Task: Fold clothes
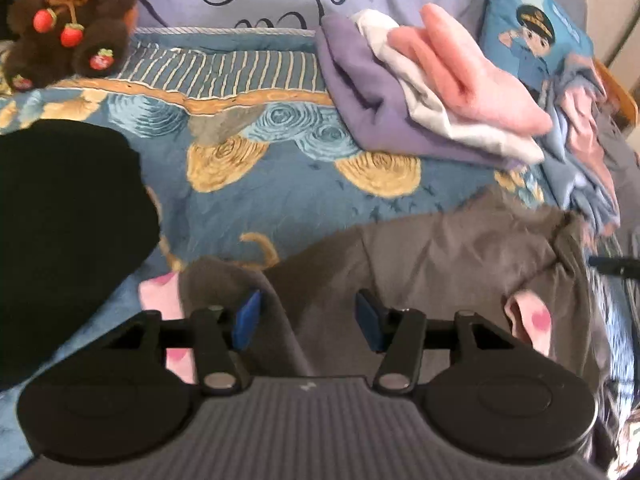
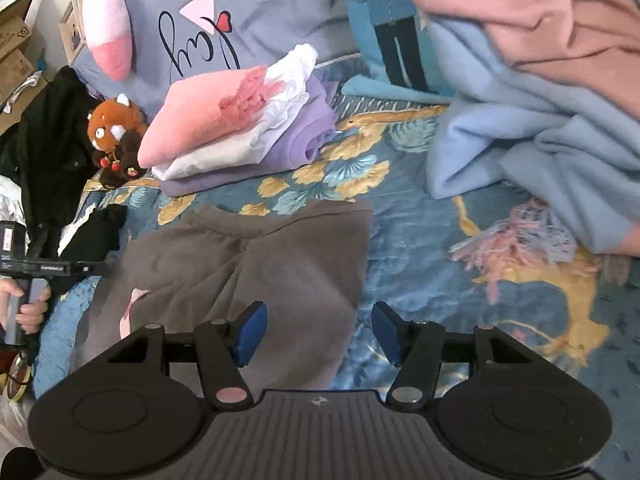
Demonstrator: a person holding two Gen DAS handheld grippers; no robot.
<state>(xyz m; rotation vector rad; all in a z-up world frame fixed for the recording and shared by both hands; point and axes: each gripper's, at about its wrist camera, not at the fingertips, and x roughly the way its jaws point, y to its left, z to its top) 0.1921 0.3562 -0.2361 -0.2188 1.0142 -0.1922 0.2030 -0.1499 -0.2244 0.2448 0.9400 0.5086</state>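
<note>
Floral bedspread (image 2: 420, 240) bears grey garment (image 2: 260, 260); folded stack (image 2: 240, 136) behind.

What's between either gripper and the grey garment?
Nothing visible. The grey garment lies uncovered on the bedspread, directly under the open left gripper and right gripper.
</note>
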